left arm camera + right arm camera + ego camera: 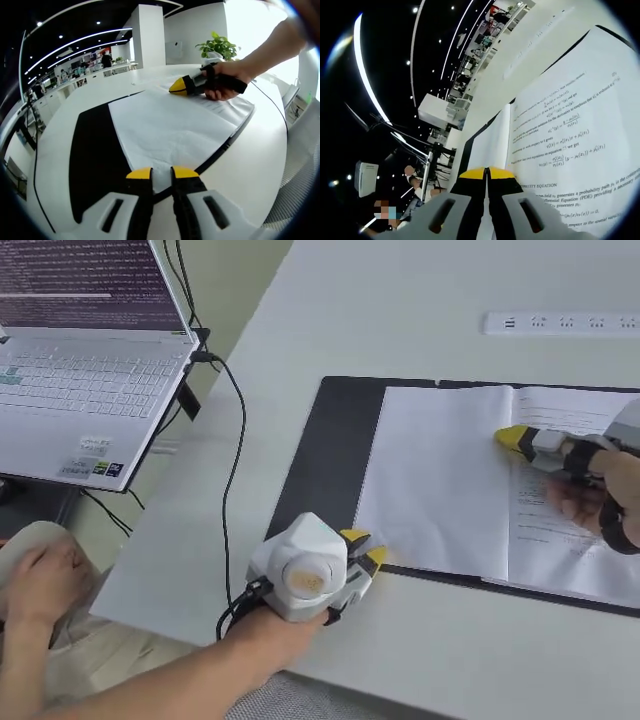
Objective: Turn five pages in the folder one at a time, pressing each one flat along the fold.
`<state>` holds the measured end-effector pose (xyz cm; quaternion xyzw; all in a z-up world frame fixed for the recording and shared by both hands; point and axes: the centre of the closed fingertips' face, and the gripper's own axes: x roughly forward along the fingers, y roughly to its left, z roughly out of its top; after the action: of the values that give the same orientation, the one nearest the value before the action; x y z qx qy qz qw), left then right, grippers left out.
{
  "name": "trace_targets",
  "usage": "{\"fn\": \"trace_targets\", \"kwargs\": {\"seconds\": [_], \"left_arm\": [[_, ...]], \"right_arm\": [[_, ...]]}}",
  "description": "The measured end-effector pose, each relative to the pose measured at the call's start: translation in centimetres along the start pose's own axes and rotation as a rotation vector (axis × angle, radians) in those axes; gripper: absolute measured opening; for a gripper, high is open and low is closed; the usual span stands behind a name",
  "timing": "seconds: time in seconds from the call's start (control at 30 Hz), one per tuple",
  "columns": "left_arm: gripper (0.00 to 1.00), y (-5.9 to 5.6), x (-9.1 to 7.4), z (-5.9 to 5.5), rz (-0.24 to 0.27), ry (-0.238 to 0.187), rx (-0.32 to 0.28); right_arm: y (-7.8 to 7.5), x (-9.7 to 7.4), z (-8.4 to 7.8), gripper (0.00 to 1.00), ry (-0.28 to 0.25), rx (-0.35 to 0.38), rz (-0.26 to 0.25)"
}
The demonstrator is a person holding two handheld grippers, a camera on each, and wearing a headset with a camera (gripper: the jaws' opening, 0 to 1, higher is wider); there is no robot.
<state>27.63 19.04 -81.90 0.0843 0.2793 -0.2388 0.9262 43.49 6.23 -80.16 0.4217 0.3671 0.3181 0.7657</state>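
open tabletop (400,310) around folder (330,460), laptop (85,370) and cable (243,420) left, power strip (560,322) beyond

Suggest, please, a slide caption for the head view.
Shut right gripper at the fold of the open folder, left gripper at the near edge of the blank page, laptop alongside.

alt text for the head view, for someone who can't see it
A black folder lies open on a white table, its white paper pages spread flat. The right hand-held gripper, yellow-tipped and shut, rests on the pages by the fold; the left hand-held gripper sits at their near corner.
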Motion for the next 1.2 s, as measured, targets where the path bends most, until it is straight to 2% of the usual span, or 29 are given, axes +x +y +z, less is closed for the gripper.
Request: {"fn": "trace_targets", "kwargs": {"seconds": [0.4,1.2], "left_arm": [[0.12,0.0,-0.1,0.0,0.004,0.002,-0.001],[0.12,0.0,-0.2,0.0,0.010,0.001,-0.002]], "right_arm": [[1.0,-1.9,-3.0,0.00,0.042,0.022,0.035],[2.5,-4.4,-7.9,0.00,0.131,0.019,0.053]]}}
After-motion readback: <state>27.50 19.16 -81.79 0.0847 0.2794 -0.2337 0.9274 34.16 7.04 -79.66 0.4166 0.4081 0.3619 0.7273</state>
